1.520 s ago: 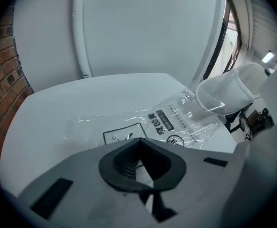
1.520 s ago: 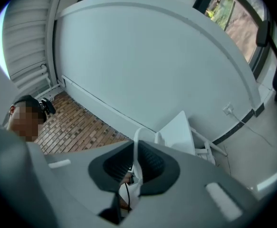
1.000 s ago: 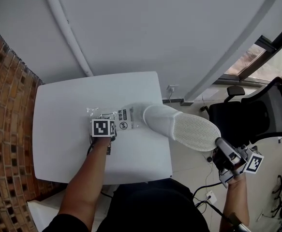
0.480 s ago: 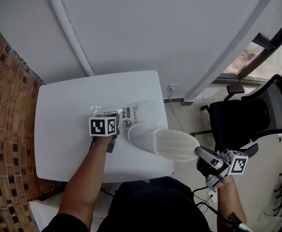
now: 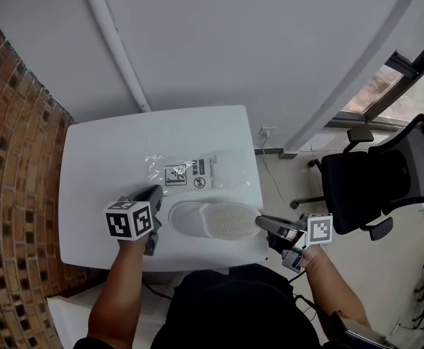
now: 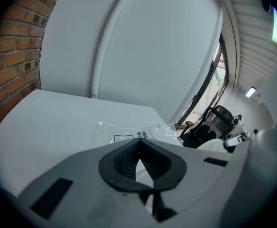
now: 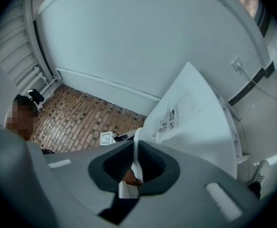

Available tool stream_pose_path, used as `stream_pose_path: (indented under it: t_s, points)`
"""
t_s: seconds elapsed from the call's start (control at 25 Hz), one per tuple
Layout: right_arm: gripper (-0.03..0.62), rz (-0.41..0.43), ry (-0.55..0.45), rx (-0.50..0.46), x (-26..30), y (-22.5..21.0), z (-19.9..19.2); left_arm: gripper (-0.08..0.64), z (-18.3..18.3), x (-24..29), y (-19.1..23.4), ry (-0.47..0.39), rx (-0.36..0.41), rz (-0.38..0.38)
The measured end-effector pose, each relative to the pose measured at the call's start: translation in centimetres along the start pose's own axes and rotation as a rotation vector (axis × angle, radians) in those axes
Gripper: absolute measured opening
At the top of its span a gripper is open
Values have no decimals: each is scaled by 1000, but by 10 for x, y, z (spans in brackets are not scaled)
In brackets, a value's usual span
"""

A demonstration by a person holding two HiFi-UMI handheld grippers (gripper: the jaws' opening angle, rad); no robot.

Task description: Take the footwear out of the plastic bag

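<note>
A white shoe (image 5: 213,220) hangs sole up over the near edge of the white table (image 5: 95,158), fully outside the bag. My right gripper (image 5: 260,223) is shut on the shoe's heel rim, seen in the right gripper view as a thin white edge (image 7: 137,139) pinched between the pads. The clear plastic bag (image 5: 197,171) with printed labels lies flat on the table beyond the shoe. My left gripper (image 5: 153,193) hovers to the left of the shoe, shut with nothing in it. In the left gripper view the bag (image 6: 143,133) lies ahead of the jaws.
A brick wall (image 5: 15,158) runs along the table's left side. A black office chair (image 5: 368,187) stands on the floor to the right. A white wall with a pipe (image 5: 117,46) rises behind the table.
The right gripper pulled the shoe out of the bag and swung it down toward the table's near edge. The left gripper came off the bag and rose toward me. The bag now lies flat.
</note>
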State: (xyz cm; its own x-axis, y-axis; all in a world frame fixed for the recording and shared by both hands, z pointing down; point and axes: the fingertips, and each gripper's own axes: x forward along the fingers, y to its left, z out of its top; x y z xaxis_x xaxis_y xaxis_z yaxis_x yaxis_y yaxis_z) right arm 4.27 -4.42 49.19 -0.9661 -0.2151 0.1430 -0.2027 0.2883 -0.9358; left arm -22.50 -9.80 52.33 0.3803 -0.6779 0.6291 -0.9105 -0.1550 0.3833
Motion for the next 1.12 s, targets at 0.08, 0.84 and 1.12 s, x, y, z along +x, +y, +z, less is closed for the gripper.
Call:
stream_pose_path:
  t_s: [0.08, 0.84, 1.12]
  points:
    - [31, -69, 11, -12, 1, -22, -3, 6, -6, -16, -6, -11, -24, -20]
    - [78, -775, 190, -360, -12, -130, -14, 6, -62, -33, -35, 99, 34, -117]
    - [87, -883, 144, -561, -20, -84, -12, 6, -69, -37, -41, 106, 45, -150]
